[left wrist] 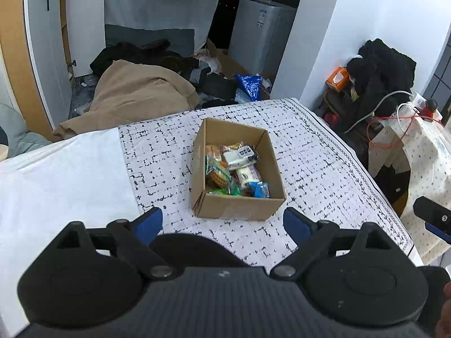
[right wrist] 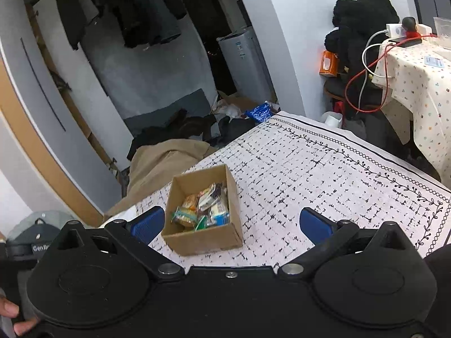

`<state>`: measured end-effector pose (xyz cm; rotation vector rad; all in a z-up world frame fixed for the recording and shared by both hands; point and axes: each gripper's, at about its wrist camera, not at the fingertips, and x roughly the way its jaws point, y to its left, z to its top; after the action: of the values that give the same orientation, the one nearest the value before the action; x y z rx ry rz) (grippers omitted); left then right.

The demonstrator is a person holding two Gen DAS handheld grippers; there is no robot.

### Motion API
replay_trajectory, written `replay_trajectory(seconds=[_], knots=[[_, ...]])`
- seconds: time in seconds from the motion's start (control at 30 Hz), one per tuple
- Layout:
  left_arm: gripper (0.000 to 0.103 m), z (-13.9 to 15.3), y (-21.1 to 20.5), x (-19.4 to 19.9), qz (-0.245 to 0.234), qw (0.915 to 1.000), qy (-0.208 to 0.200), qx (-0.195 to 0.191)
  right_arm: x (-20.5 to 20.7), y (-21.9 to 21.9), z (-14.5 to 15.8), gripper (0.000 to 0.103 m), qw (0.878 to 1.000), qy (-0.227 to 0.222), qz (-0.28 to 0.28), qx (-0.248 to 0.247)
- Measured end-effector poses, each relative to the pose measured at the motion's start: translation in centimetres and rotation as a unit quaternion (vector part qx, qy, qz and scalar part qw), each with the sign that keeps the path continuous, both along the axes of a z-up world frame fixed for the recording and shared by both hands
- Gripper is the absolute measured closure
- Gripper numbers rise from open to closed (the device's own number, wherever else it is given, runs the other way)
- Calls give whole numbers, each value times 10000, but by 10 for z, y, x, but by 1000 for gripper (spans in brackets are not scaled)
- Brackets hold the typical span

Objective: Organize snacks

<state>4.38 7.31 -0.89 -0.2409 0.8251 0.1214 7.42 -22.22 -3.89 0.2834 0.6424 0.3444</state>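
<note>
An open cardboard box stands on the table's black-and-white patterned cloth. Several wrapped snacks lie inside it. My left gripper hangs above the near edge of the table, just short of the box, open with nothing between its blue pads. One of the right gripper's fingers shows at the right edge. In the right wrist view the box with its snacks sits ahead and to the left. My right gripper is open and empty above the cloth.
A plain white sheet covers the table's left part. On the floor beyond lie a tan cloth heap and dark clothes. To the right stand a small table with a spotted cloth, cables, and a chair piled with black clothing.
</note>
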Motion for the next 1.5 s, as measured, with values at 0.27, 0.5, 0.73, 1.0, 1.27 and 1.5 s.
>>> replay_trajectory(seconds=[0.27,0.5,0.73,1.0,1.27,1.5], knots=[[5,8,-1,-16,-65,9994,52,339,-25,0,8,0,9998,-68,80,-158],[4,14,-7,-30,-191,9985,-21,503,-42,-7,14,0,9994,-33,-20,-348],[3,24,-11,-38,-298,9978,-105,581,-49,-10,20,0,9988,-73,11,-486],[3,34,-12,-43,-322,9970,-191,682,-52,-6,28,0,9982,-172,107,-557],[3,36,-11,-43,-386,9966,-208,698,-52,-3,27,0,9981,-123,147,-593],[3,36,-5,-42,-352,9969,-183,684,-52,-2,27,0,9981,-125,151,-589]])
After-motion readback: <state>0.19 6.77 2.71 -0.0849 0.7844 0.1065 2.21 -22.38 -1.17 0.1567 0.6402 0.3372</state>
